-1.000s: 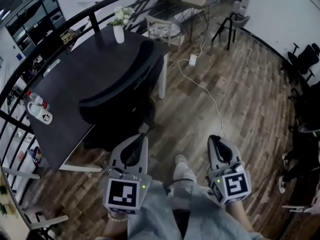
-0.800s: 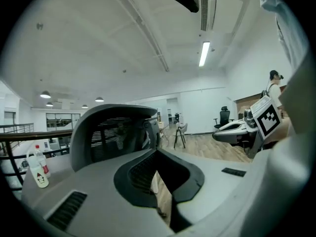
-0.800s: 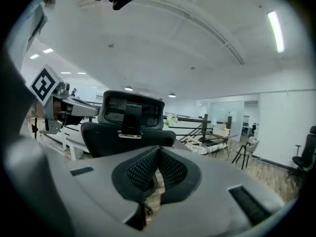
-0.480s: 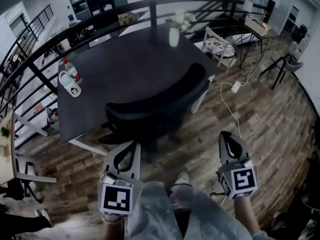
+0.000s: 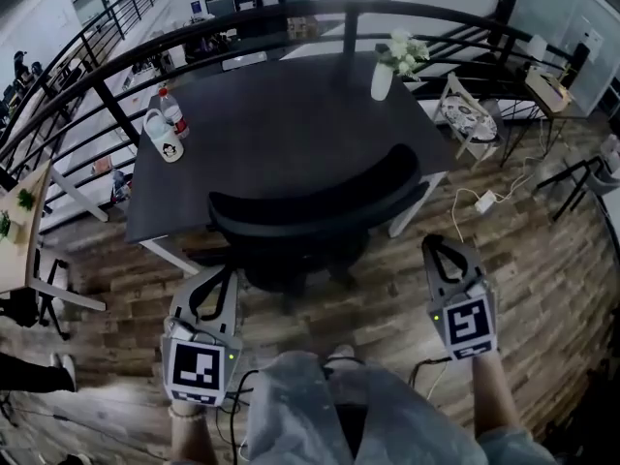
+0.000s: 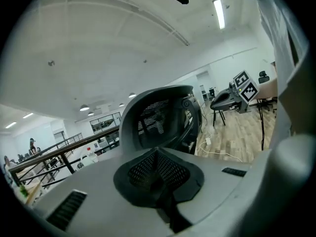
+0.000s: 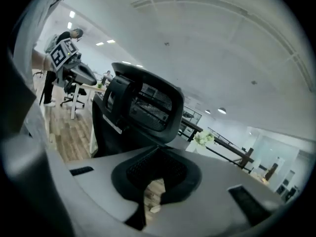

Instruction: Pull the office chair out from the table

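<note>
Counter (image 5: 281, 134), dark: beyond both tongs. Office chair (image 5: 320, 206), black, mesh-backed: ahead of the tongs and between them, seat tucked under the counter edge, not touched. Left tongs (image 5: 221, 277) and right tongs (image 5: 441, 248): closed tight, empty, short of the backrest. Flower vase (image 5: 383, 80), mug (image 5: 167, 146): farther off, on the counter. Task apparently unstarted; grip and pull outstanding.

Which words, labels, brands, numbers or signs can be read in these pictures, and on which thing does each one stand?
No text can be read anywhere.
The mug: a dark print, too small to read.
The bottle: a red label, too blurred to read.
The cubes on the left gripper and the right gripper: black and white square patterns, no letters or numbers.
</note>
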Demonstrator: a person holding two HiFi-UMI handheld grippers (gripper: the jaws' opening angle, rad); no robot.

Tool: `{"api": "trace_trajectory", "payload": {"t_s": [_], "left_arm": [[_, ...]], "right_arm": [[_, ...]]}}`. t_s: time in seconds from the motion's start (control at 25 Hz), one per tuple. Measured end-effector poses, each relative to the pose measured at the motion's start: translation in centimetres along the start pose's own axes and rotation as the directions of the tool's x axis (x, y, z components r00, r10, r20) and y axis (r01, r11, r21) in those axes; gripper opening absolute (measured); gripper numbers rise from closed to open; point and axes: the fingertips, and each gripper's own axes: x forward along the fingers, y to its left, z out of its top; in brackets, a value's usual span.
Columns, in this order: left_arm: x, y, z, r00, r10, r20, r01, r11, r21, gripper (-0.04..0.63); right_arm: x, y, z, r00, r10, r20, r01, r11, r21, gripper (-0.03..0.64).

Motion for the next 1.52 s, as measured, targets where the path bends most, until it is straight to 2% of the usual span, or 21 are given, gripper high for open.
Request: {"api": "trace_trajectory", "payload": {"t_s": [0.12, 0.24, 0.28, 0.36, 0.4, 0.52, 0.68, 0.8, 0.92, 1.04, 1.24, 1.4, 1.44, 1.52], "left_arm": [[0.6, 0.4, -0.3, 0.999, 0.015, -0.031, -0.013, 0.997, 0.075, 0.000], [1.2, 0.5, -0.6, 0.996, 0.028, -0.079, -0.017, 0.991, 0.134, 0.000], [1.4, 0.5, -0.8, 0.996, 0.028, -0.089, -0.013, 0.987, 0.163, 0.002], [1.8, 0.4, -1.4, 0.993, 0.008, -0.114, 0.016, 0.977, 0.214, 0.005], [2.0, 0.4, -1.7, 0.991, -0.006, -0.133, 0.037, 0.972, 0.234, 0.030], [2.5, 0.9, -2.4, 0.981, -0.014, -0.195, 0.073, 0.951, 0.299, 0.098], [3.2, 1.3, -3.7, 0.958, 0.011, -0.287, 0.111, 0.907, 0.407, 0.149], [3.6, 1.2, -4.8, 0.940, 0.023, -0.341, 0.150, 0.868, 0.473, 0.179], [4.5, 1.1, -5.6, 0.923, 0.037, -0.382, 0.184, 0.831, 0.525, 0.190], [5.2, 1.3, -6.4, 0.905, 0.064, -0.420, 0.208, 0.796, 0.569, 0.201], [5.6, 1.9, -7.6, 0.871, 0.078, -0.484, 0.250, 0.779, 0.575, 0.221], [5.3, 2.7, -9.1, 0.821, 0.124, -0.558, 0.315, 0.717, 0.622, 0.221], [5.5, 2.9, -9.5, 0.812, 0.124, -0.571, 0.329, 0.711, 0.622, 0.221], [5.9, 2.9, -10.1, 0.802, 0.109, -0.587, 0.342, 0.723, 0.600, 0.221]], "right_arm": [[1.5, -0.9, 0.2, 0.999, 0.046, 0.008, -0.045, 0.992, -0.114, 0.005], [3.1, -1.3, 0.3, 0.996, 0.091, 0.004, -0.087, 0.968, -0.234, 0.013], [3.6, -1.2, 0.1, 0.993, 0.114, -0.008, -0.111, 0.955, -0.275, 0.041], [4.5, -0.8, -0.2, 0.987, 0.156, -0.043, -0.161, 0.917, -0.364, 0.051], [4.9, -0.7, -0.3, 0.984, 0.171, -0.057, -0.179, 0.898, -0.402, 0.051], [6.2, -0.8, -0.4, 0.975, 0.206, -0.084, -0.221, 0.851, -0.476, 0.137], [8.0, -0.9, -1.2, 0.964, 0.237, -0.119, -0.263, 0.798, -0.542, 0.186], [9.2, -0.8, -2.0, 0.952, 0.259, -0.166, -0.306, 0.739, -0.601, 0.207], [10.3, -0.9, -2.8, 0.940, 0.269, -0.211, -0.341, 0.686, -0.643, 0.209], [11.2, -1.0, -3.4, 0.929, 0.279, -0.244, -0.370, 0.648, -0.666, 0.209], [12.1, -0.9, -4.0, 0.912, 0.292, -0.290, -0.409, 0.586, -0.699, 0.209], [12.3, -0.8, -4.4, 0.900, 0.302, -0.314, -0.433, 0.545, -0.718, 0.209], [12.5, -0.7, -4.5, 0.897, 0.305, -0.320, -0.440, 0.534, -0.722, 0.209], [12.9, -0.3, -4.6, 0.892, 0.314, -0.326, -0.448, 0.516, -0.730, 0.209]]}}
